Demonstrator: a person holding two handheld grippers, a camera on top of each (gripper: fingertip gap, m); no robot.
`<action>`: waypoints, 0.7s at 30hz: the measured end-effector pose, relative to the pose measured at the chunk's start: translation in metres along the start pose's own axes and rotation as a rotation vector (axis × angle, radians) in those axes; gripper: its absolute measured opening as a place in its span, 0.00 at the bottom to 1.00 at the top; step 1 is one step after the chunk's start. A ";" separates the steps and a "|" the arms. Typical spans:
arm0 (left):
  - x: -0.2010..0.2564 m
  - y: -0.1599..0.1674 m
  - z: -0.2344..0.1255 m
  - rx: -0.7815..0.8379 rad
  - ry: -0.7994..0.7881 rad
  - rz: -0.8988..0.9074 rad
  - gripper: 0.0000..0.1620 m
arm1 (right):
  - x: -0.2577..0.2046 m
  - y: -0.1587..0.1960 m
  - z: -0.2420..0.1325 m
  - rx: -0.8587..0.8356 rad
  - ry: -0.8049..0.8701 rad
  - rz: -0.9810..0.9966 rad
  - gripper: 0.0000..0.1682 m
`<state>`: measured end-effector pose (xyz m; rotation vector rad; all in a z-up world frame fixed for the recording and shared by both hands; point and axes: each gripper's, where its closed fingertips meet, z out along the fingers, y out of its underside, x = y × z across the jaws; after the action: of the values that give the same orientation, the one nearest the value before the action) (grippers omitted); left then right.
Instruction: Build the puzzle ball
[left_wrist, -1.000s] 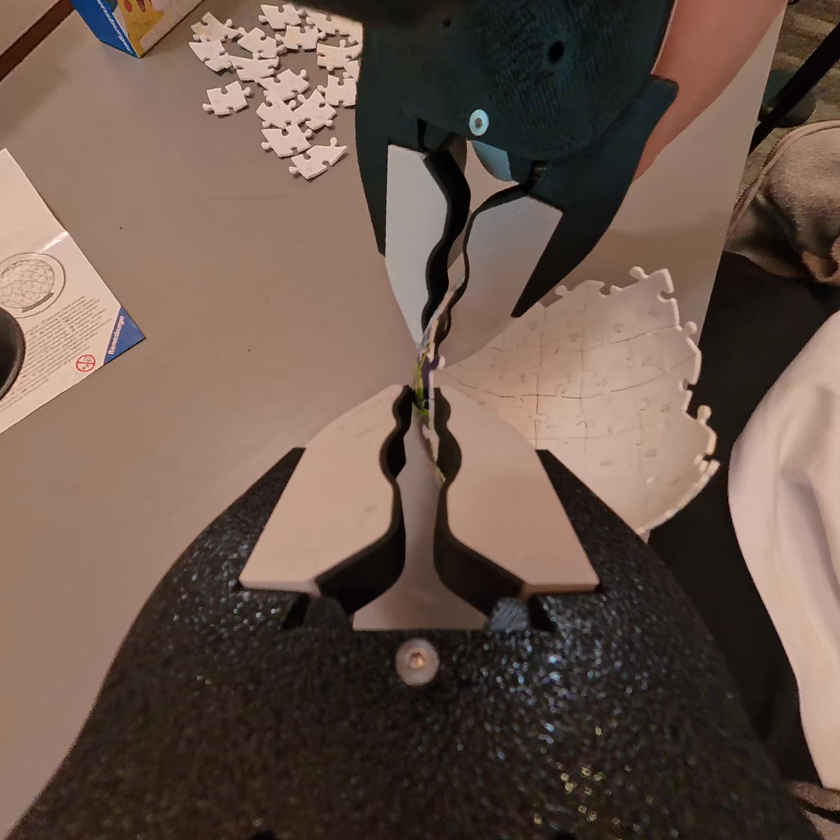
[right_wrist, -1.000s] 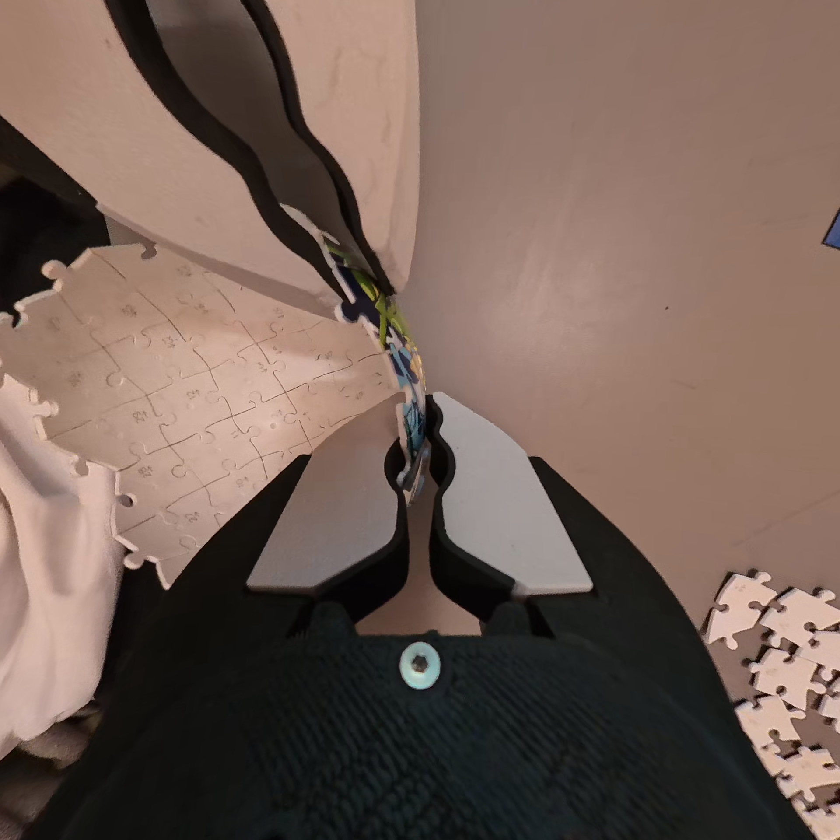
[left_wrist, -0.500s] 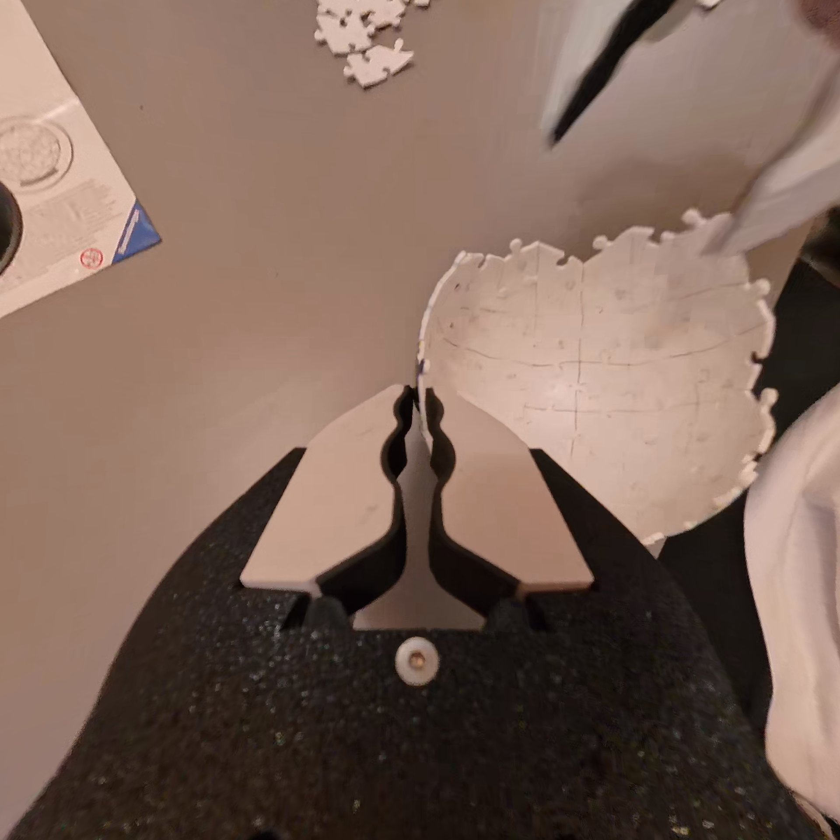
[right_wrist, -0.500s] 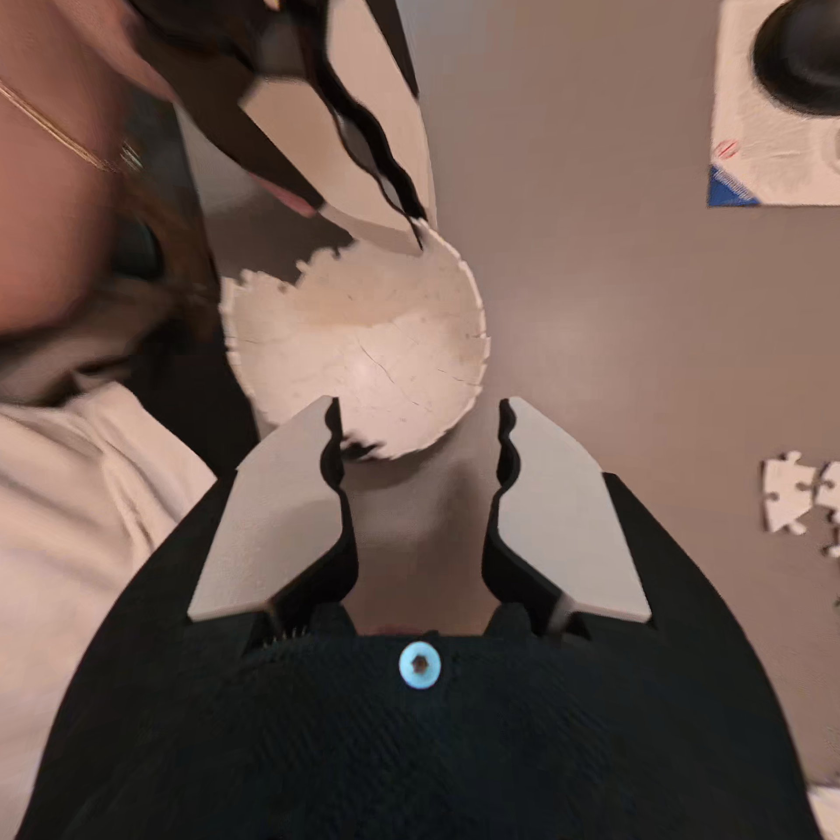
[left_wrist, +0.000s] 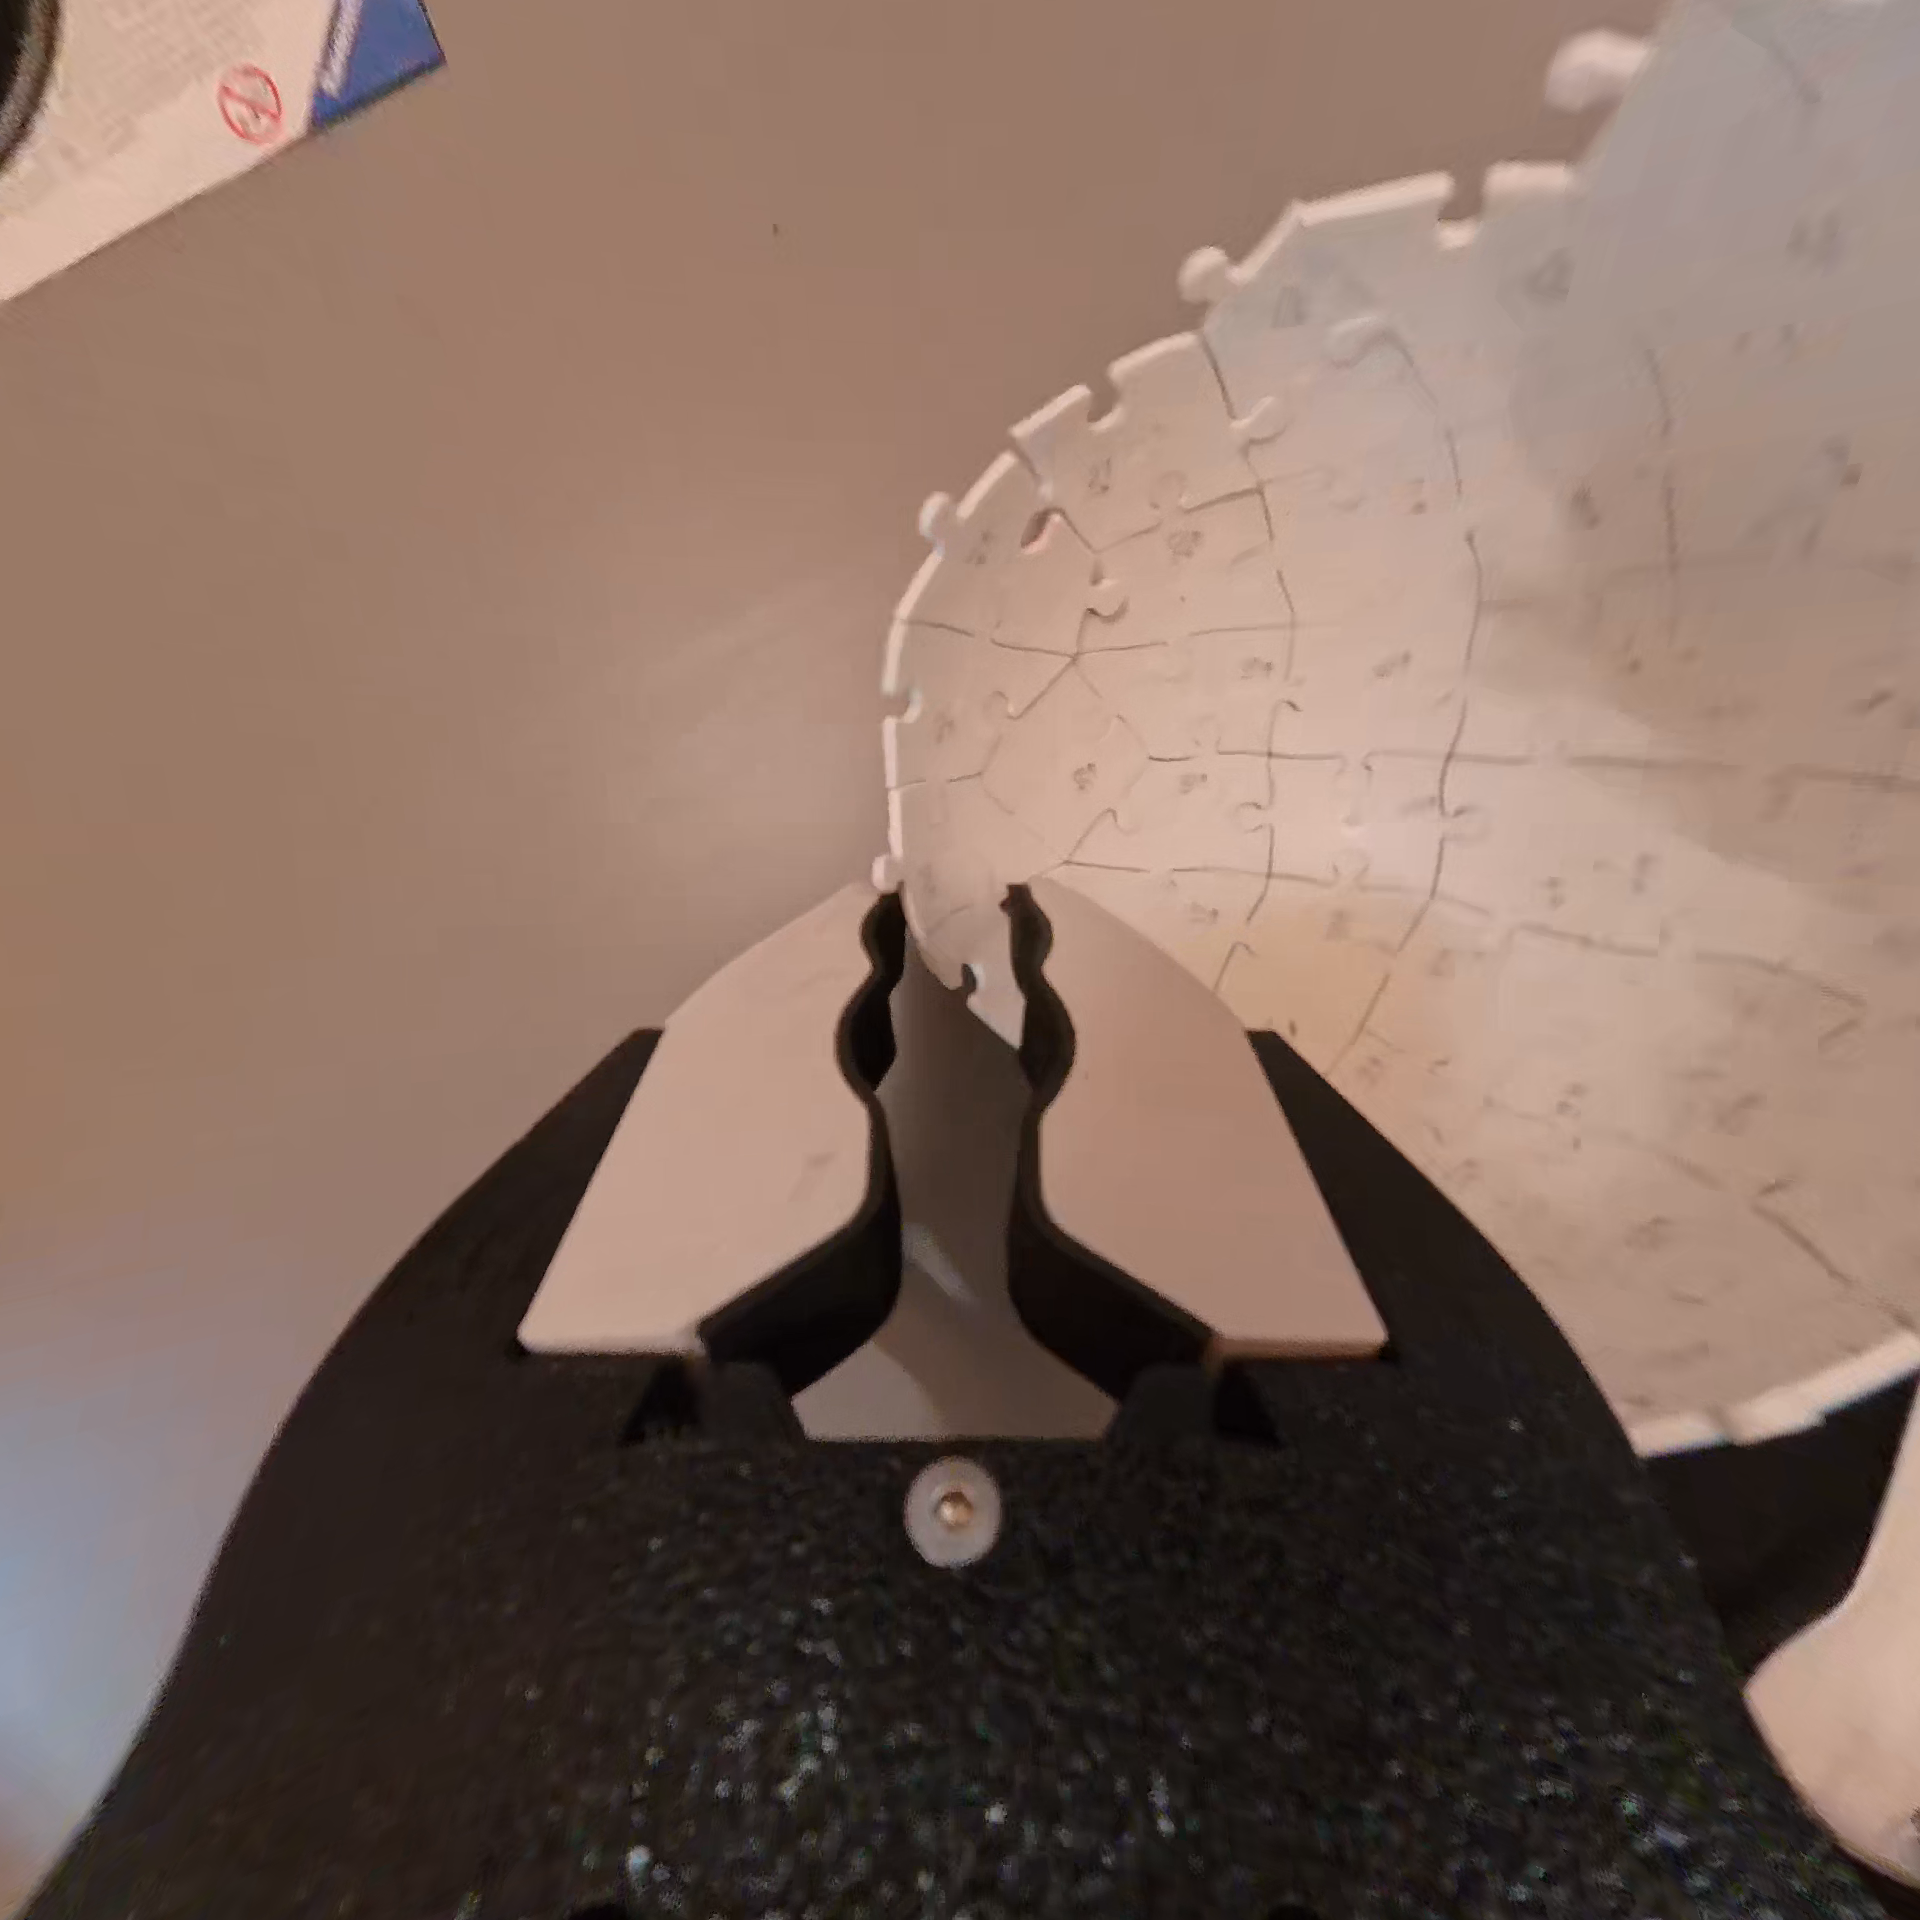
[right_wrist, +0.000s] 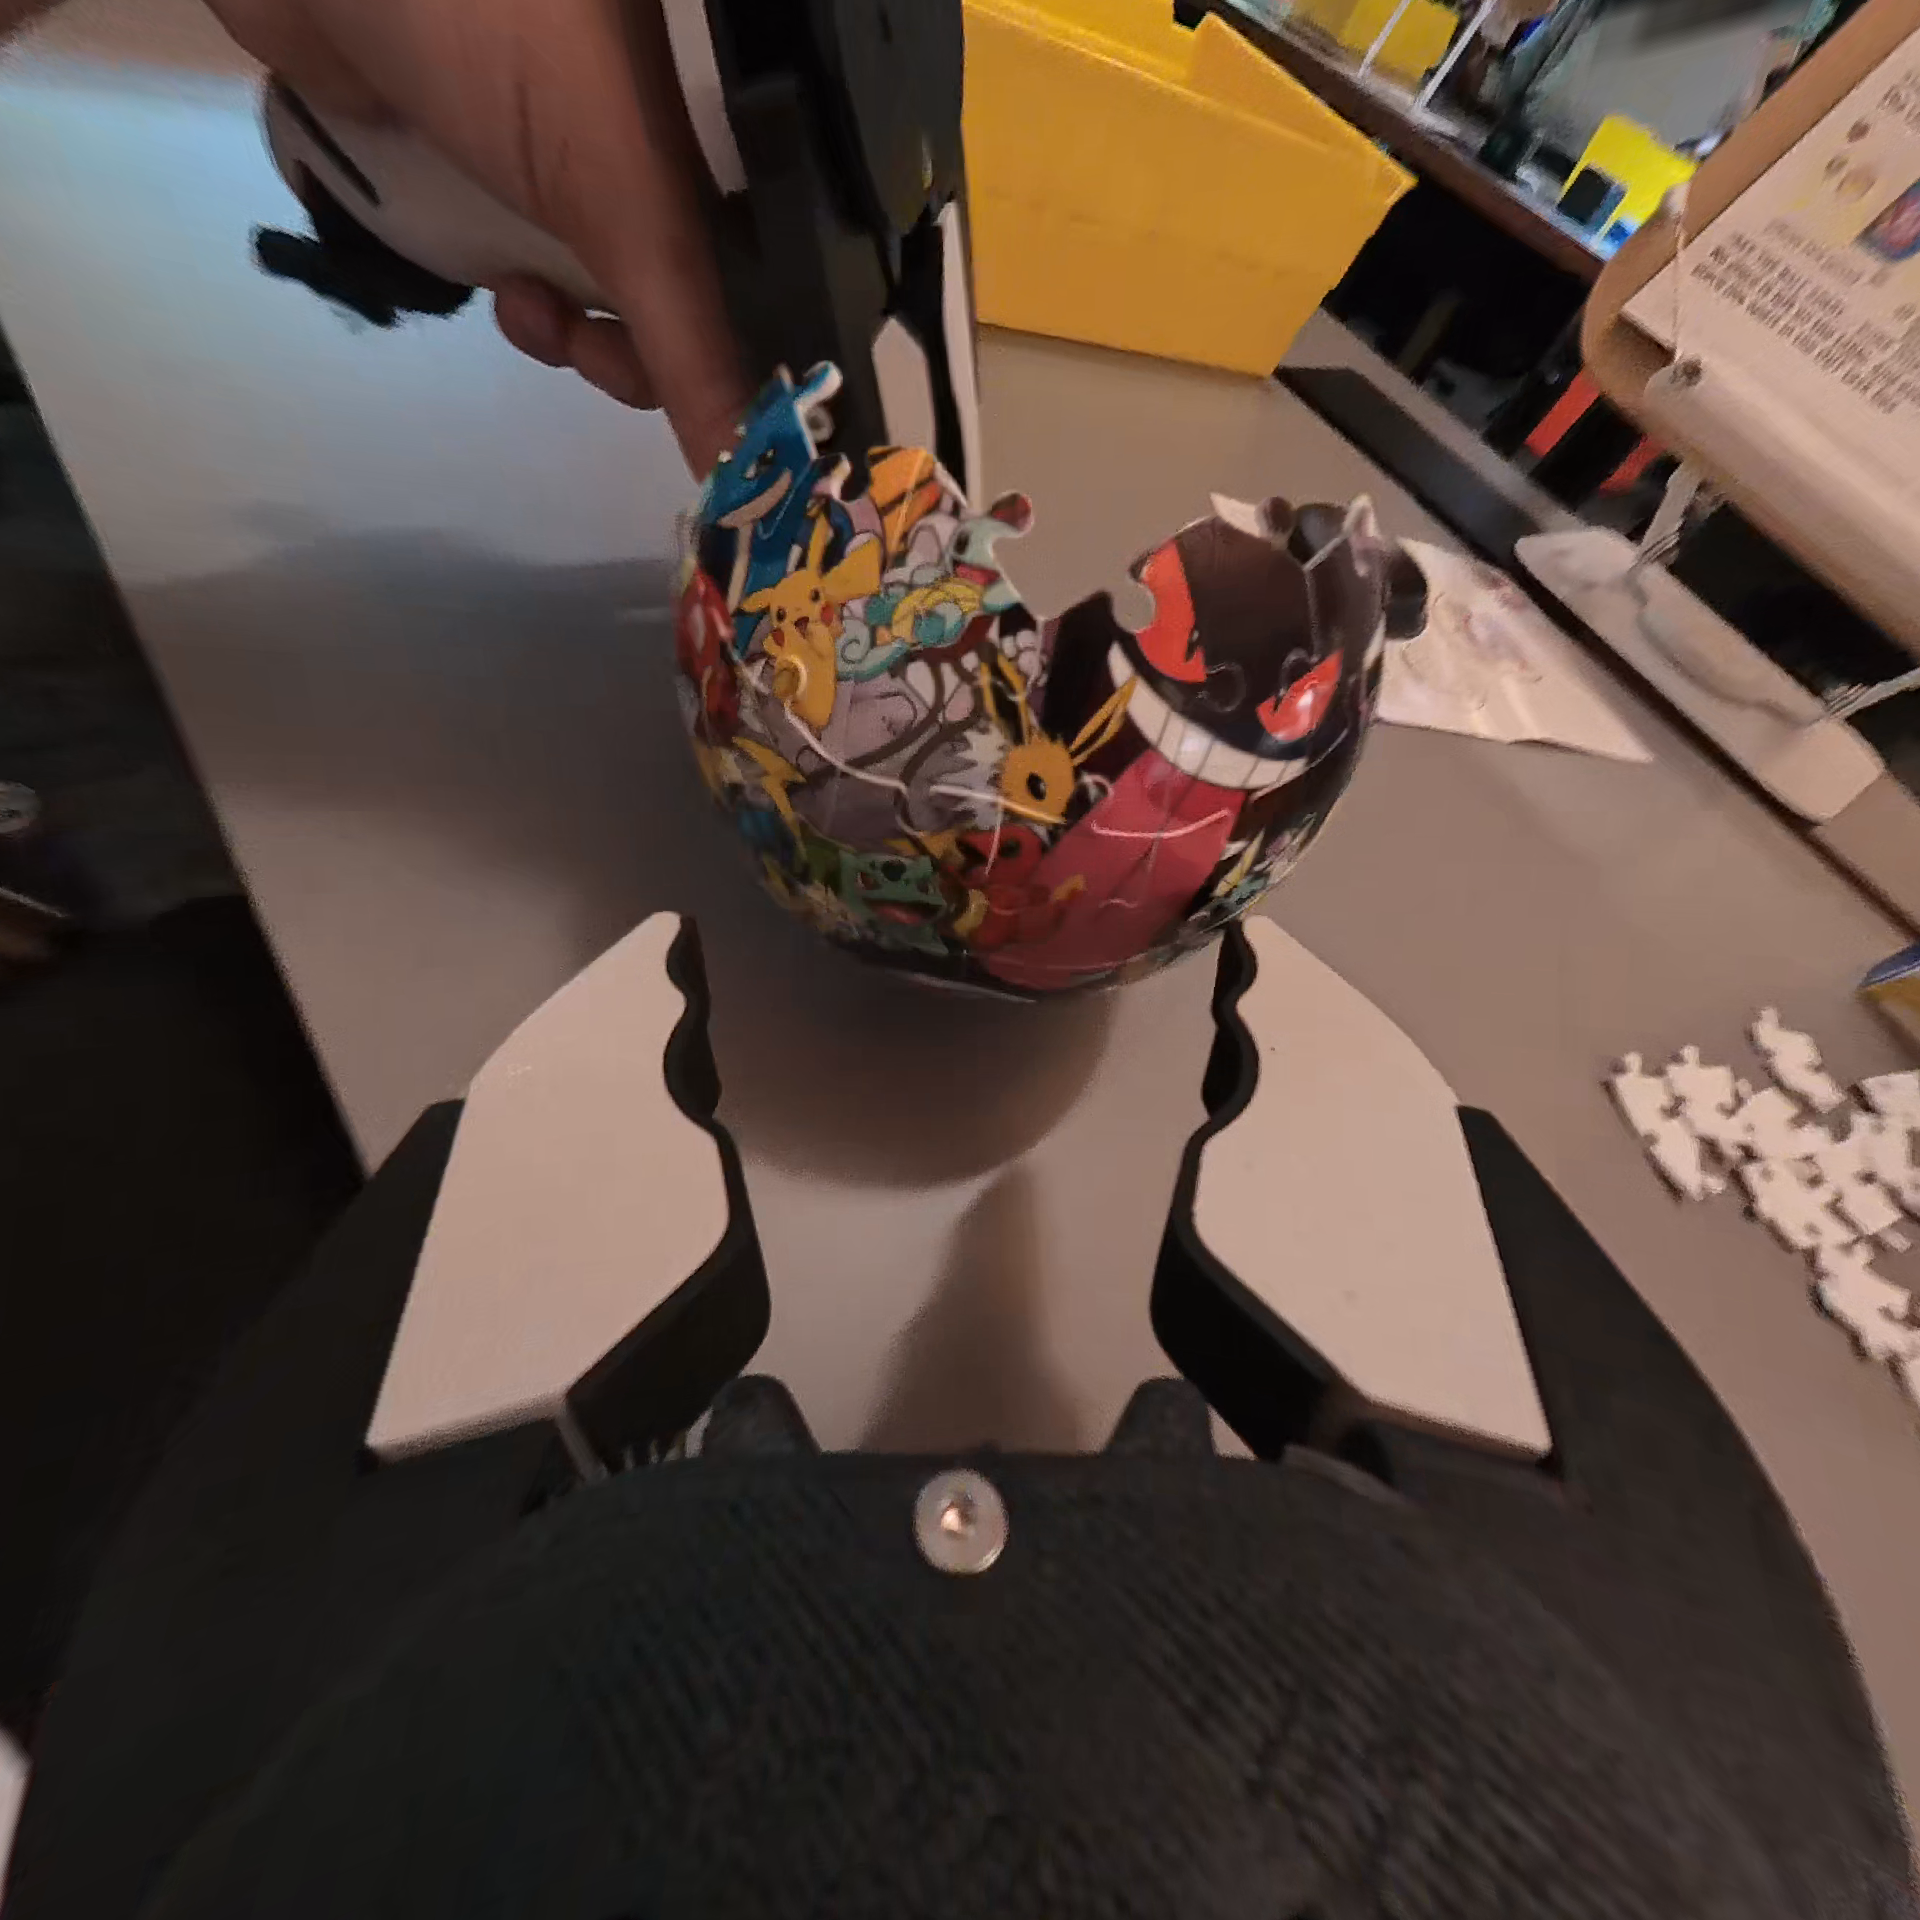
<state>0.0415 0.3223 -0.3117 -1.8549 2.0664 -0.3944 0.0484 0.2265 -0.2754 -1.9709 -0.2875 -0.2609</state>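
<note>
Pinching puzzle ball (left_wrist: 1403, 779) rim w/ left gripper (left_wrist: 951, 914)

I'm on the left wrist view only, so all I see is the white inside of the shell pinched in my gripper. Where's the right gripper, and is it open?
Observer: The right gripper is open and empty, just short of the puzzle ball.
Operator: Is the rim complete on that side?
Observer: No, a notch cuts into the near rim.
Operator: Any spare pieces nearby?
Observer: A heap of loose pieces lies white side up on the table, right of the ball.
</note>
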 end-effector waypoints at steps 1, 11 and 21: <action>0.001 0.003 0.001 -0.011 0.003 -0.010 0.13 | 0.003 0.000 0.004 0.004 0.001 -0.030 0.56; -0.005 0.027 -0.002 -0.026 0.076 -0.120 0.22 | 0.016 -0.025 0.020 0.162 -0.295 -0.078 0.49; -0.035 0.044 0.001 -0.013 0.002 -0.262 0.47 | 0.008 -0.035 0.042 0.216 -0.348 -0.125 0.49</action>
<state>0.0058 0.3619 -0.3293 -2.1405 1.8346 -0.4481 0.0476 0.2794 -0.2598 -1.7789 -0.6382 0.0366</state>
